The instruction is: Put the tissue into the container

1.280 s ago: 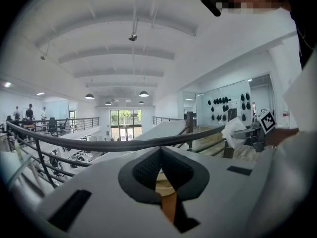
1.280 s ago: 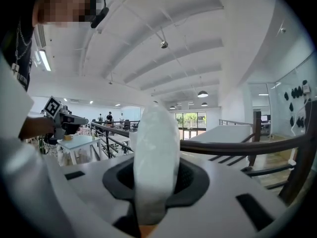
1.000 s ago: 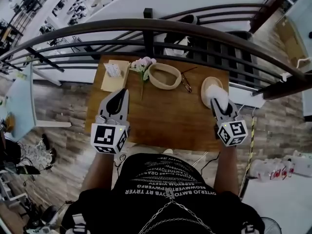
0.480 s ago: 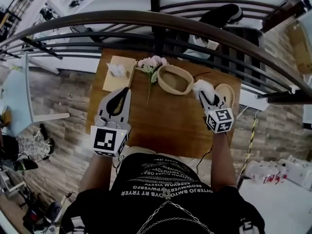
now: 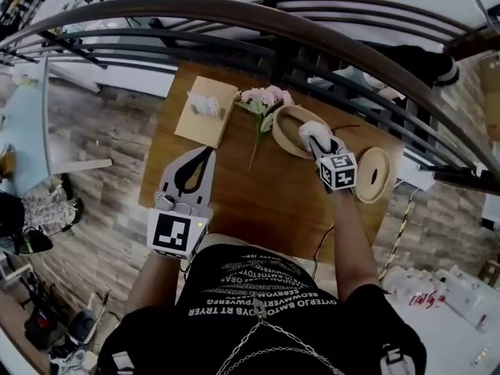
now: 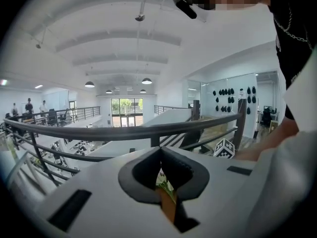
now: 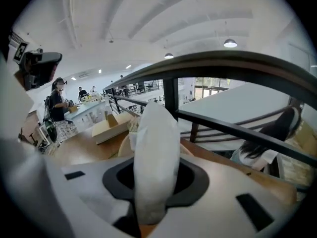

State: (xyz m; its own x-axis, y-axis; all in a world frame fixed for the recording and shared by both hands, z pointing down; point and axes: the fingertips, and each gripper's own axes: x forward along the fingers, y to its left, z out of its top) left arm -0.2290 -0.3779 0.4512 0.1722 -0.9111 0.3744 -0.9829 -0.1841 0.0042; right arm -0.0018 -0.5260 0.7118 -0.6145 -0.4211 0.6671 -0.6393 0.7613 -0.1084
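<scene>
My right gripper is shut on a white tissue wad and holds it over the right part of the oval beige container at the far side of the wooden table. In the right gripper view the tissue stands up between the jaws, with the container's rim just behind it. My left gripper hovers over the table's near left part, its jaws shut on nothing; in the left gripper view its tips meet.
A tan tissue box lies at the far left corner, pink flowers between it and the container. A round beige lid rests at the table's right end. A dark metal railing runs just beyond the table.
My right gripper has carried the tissue leftwards and away from me, from over the round lid to over the oval container. The left gripper has stayed where it was.
</scene>
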